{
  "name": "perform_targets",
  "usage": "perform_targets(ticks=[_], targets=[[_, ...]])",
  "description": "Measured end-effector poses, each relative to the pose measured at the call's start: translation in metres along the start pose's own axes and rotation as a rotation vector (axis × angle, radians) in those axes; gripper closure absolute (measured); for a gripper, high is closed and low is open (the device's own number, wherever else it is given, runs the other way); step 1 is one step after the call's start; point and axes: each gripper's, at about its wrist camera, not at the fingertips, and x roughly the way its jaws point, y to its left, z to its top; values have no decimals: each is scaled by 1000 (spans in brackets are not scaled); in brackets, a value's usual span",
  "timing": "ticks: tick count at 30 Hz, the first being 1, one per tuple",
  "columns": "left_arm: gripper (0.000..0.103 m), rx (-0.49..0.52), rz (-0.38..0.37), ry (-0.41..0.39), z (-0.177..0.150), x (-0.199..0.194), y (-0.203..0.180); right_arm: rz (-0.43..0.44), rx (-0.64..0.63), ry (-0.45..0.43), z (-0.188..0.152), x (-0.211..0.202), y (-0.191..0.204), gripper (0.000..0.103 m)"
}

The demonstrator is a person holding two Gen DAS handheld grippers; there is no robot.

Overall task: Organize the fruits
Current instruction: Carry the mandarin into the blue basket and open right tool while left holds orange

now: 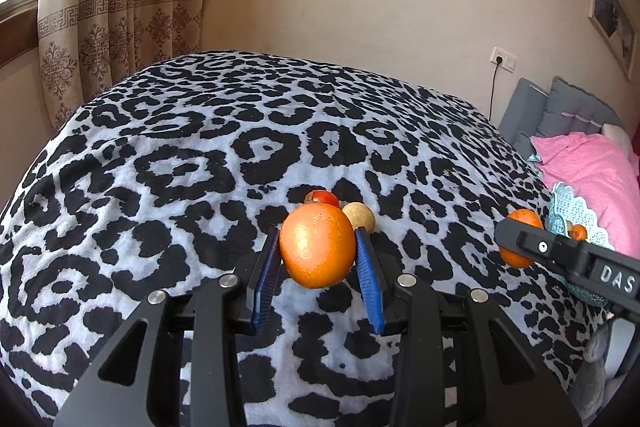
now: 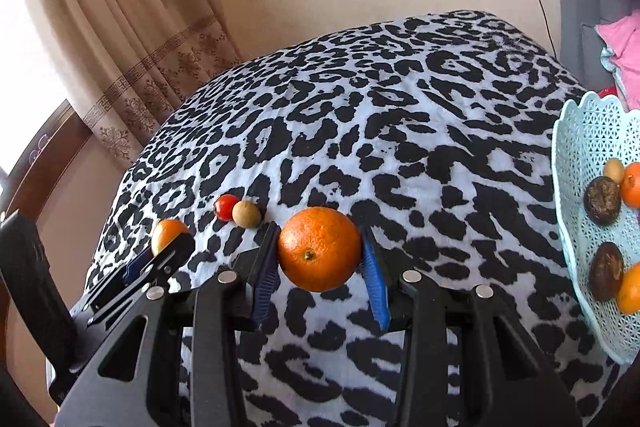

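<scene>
**Both grippers loaded, one orange each**

My left gripper (image 1: pixel 317 253) is clamped on an orange (image 1: pixel 317 245), centre frame in the left wrist view, lifted clear of the leopard-print blanket (image 1: pixel 160 167). My right gripper (image 2: pixel 320 255) pinches a second orange (image 2: pixel 319 249) the same way, mid-frame in its own view.

Two small fruits lie on the blanket past the left load: a red one (image 1: pixel 322 197) and a tan one (image 1: pixel 359 217), just beside each other. The pale blue basket (image 2: pixel 580 155) sits at the right edge of the right view, already holding several fruits.

I judge these oranges firm, fairly weighty and round, with waxy peel that could roll between the blue pads. A hold across the widest part, as now, suits them. The small ones look light and more easily squashed, so I would close gently there.
</scene>
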Motion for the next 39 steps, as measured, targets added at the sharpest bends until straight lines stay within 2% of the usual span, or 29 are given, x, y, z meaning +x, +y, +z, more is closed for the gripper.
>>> perform_targets(ticks=[8,18,39], targets=[[66,8,-10,3,-1,-1,-3,-3,25,-36,-3,-17,-9,62],[66,16,-14,4,-2,-2,-5,-49,80,-106,-1,-45,-34,62],[66,32,-6,15,-5,3,-7,-188,254,-203,-19,-97,-120,62]])
